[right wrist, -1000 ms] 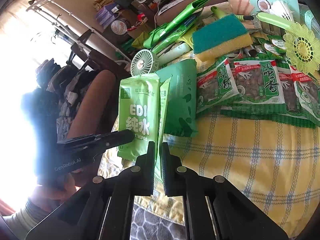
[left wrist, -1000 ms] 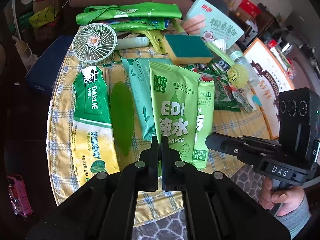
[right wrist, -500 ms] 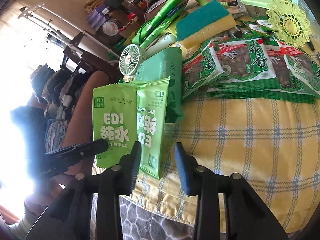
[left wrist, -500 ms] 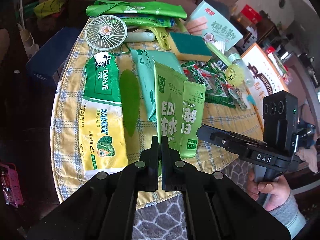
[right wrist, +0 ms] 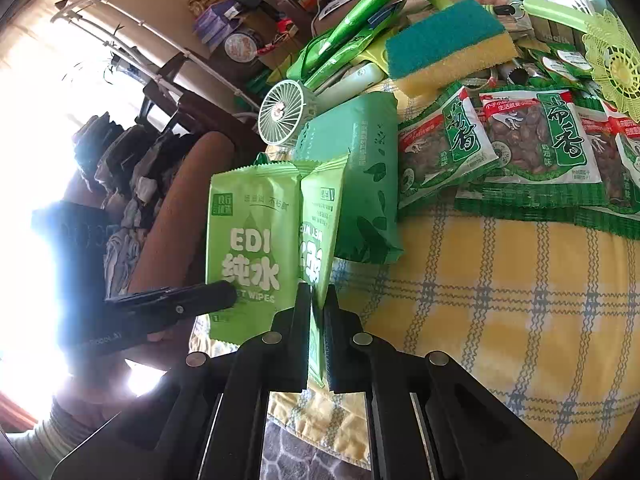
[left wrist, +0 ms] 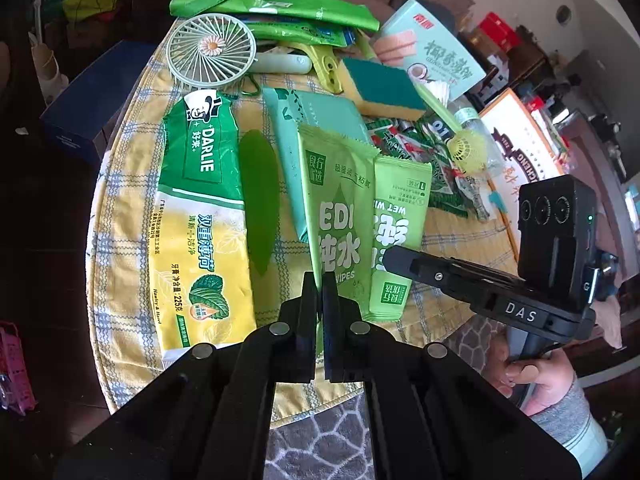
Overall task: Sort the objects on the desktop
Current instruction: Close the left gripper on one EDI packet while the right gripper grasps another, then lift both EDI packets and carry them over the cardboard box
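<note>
Two light green EDI wet wipes packets hang side by side over the near edge of the checked tablecloth [left wrist: 128, 216]. My left gripper [left wrist: 320, 288] is shut on the bottom edge of the left packet [left wrist: 340, 216], which also shows in the right wrist view [right wrist: 250, 248]. My right gripper [right wrist: 318, 300] is shut on the bottom edge of the smaller, upside-down packet [right wrist: 320, 220]; this packet also shows in the left wrist view [left wrist: 396, 216], with the right gripper [left wrist: 394, 258] across its lower part.
The table carries a Darlie toothpaste pack [left wrist: 200, 208], a green leaf-shaped piece [left wrist: 258, 200], a teal tissue pack [left wrist: 316, 120], a hand fan [left wrist: 210, 52], a sponge [left wrist: 384, 88], snack bags [right wrist: 520, 140], a wafer box [left wrist: 432, 56] and green bags [left wrist: 272, 8].
My right gripper opened and let go of the smaller packet half a second ago, then shut on it again. The left gripper kept its grip on the large packet as the view shifted back.
</note>
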Available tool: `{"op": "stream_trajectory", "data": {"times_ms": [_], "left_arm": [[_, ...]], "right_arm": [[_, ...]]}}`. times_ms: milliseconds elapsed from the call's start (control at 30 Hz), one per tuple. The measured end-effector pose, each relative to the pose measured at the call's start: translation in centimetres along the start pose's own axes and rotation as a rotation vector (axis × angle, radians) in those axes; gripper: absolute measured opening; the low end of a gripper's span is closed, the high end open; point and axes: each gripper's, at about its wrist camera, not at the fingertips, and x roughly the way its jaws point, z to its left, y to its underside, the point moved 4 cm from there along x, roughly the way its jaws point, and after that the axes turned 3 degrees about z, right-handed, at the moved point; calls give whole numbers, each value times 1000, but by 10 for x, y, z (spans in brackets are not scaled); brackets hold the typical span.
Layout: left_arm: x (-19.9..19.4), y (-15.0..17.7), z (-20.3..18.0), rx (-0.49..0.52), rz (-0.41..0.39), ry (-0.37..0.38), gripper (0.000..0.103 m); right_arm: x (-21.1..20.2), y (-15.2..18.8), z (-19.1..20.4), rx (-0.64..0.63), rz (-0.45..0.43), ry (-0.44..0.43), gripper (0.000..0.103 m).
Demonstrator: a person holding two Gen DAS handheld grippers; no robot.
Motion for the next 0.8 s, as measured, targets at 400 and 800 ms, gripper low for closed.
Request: {"op": "stream_trajectory", "data": {"times_ms": [400,800], "left_arm": [[-7,-7,-24,44,-31,17,2],[-60,-14,-43,72,-101,-14,2]], "right_arm": [[-14,-5,7,-11,-24,55,3],[-31,-9,13,-18,-4,136,2]]}}
